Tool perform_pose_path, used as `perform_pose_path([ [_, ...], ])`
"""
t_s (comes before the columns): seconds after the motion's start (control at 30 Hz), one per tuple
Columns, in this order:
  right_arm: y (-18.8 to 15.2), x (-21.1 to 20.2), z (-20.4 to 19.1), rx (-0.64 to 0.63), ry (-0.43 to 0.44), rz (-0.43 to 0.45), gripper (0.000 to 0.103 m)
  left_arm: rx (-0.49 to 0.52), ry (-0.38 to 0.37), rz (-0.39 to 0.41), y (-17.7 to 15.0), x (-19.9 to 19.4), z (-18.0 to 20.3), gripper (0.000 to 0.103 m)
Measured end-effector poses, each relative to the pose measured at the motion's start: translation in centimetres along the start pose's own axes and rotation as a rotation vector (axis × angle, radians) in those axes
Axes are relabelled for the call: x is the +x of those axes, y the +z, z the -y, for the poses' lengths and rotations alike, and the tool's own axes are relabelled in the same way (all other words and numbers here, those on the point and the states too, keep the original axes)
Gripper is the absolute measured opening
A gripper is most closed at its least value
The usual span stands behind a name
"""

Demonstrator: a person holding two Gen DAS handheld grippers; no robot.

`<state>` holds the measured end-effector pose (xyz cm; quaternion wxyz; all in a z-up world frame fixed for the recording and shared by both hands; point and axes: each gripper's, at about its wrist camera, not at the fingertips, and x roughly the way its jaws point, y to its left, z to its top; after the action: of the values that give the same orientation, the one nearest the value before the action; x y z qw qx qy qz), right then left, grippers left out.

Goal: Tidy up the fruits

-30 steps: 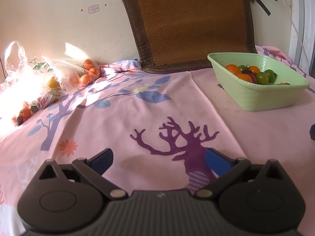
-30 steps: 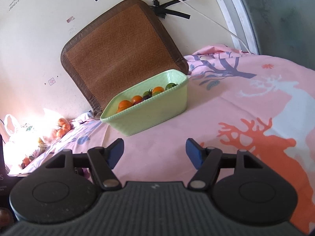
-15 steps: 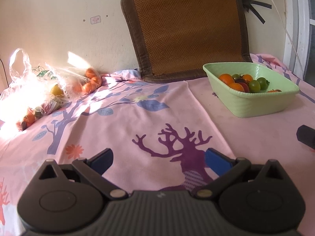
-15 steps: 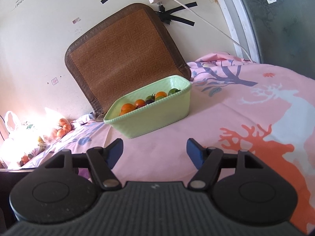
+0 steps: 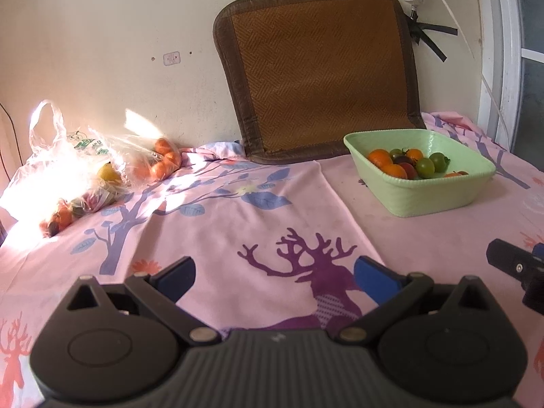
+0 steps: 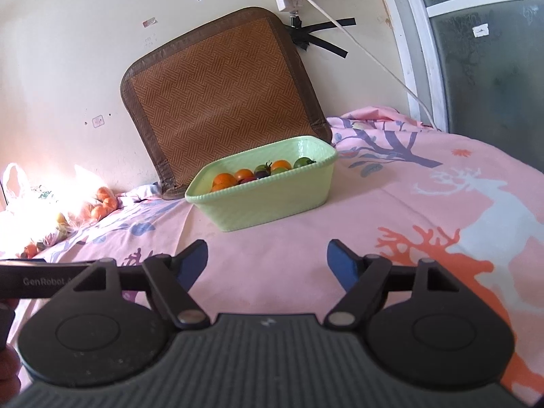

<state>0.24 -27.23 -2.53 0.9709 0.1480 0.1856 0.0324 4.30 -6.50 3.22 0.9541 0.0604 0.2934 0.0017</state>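
Both the left gripper (image 5: 273, 273) and right gripper (image 6: 267, 258) are hanging spread and empty; fruits (image 5: 411, 165) are sitting in the green basket (image 5: 428, 197); more are glaring (hard to count) inside the plastic bag (image 5: 78, 166).

Strong sun falls on the plastic bag (image 5: 64, 166) at the far left, and it glows so white that parts of it cannot be seen. A bright patch shines on the wall (image 5: 136, 120) behind it too. The rest of the room is soft and well lit. The green bowl (image 6: 268, 200) looks sharp and casts only a faint shadow. Straight lines, like the window frame (image 6: 404, 51), bend near the edges, and the corners go dark.
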Motion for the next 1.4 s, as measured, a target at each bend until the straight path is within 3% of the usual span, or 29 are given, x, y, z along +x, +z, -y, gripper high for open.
perform_pose_path([
  [0.43, 1.2, -1.3, -0.8, 0.005, -0.03, -0.001, 0.086, -0.003, -0.047, 0.054, 0.7, -2.0, -0.7, 0.103],
  [0.9, 1.5, -1.6, -1.4, 0.005, -0.025, -0.007, 0.087, 0.002, -0.062, -0.024, 0.6, -0.8, -0.7, 0.103],
  [1.4, 1.4, -2.1, -1.2, 0.019, -0.025, -0.002, 0.087, 0.009, -0.041, -0.05, 0.3, -0.7, -0.4, 0.103],
])
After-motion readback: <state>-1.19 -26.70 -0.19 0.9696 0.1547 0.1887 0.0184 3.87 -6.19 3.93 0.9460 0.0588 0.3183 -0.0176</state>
